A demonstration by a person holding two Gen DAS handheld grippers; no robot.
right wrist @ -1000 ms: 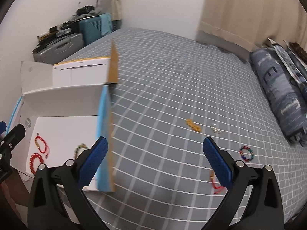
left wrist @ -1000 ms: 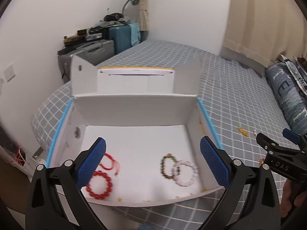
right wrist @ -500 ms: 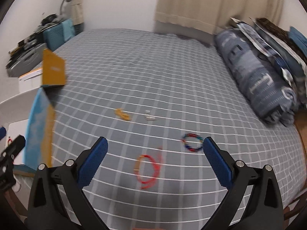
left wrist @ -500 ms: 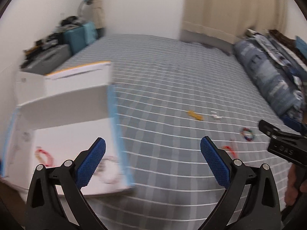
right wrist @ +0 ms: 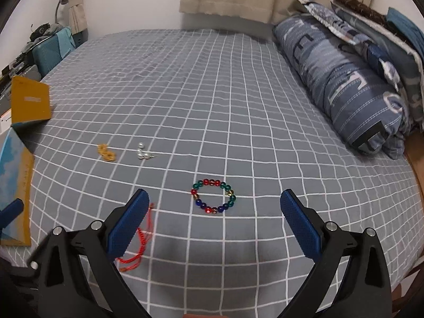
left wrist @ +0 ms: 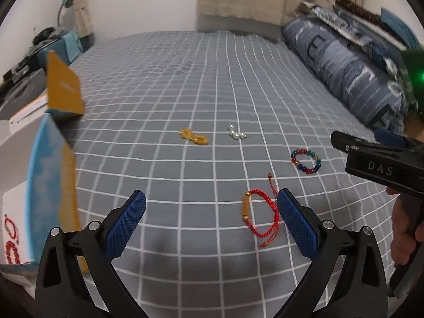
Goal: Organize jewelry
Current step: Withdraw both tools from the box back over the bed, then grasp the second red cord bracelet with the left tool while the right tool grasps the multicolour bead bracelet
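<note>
Blue-padded left gripper (left wrist: 209, 224) and right gripper (right wrist: 214, 221) – both wide apart, empty

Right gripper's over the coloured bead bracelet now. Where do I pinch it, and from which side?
Come straight down on the bead bracelet, which lies flat as an open ring on the bedspread. Probably best: one finger inside the ring and one outside, pinching the near arc, with the right gripper open.
</note>
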